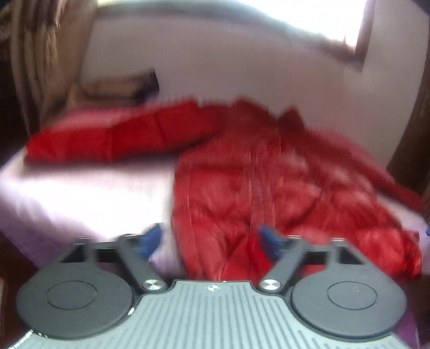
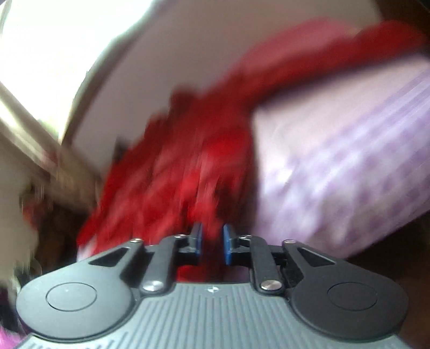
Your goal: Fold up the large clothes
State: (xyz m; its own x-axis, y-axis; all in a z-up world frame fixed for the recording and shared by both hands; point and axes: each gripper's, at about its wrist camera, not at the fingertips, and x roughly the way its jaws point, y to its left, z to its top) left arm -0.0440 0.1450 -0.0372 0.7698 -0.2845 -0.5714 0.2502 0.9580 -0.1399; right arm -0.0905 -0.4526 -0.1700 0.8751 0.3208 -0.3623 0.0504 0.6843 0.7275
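Observation:
A red puffer jacket (image 1: 268, 182) lies spread on a bed with a pale lilac checked sheet (image 1: 80, 193), one sleeve stretched out to the left. My left gripper (image 1: 209, 239) is open just above the jacket's near hem, blue pads wide apart, holding nothing. In the right wrist view, which is blurred, the jacket (image 2: 182, 171) hangs over the bed's edge. My right gripper (image 2: 212, 241) is nearly closed, with red jacket fabric between its blue pads.
The bed's side with the lilac checked sheet (image 2: 336, 166) fills the right of the right wrist view. A pale wall (image 1: 242, 61) and a bright window (image 1: 309, 16) stand behind the bed. Beige curtains (image 1: 40, 53) hang at the far left.

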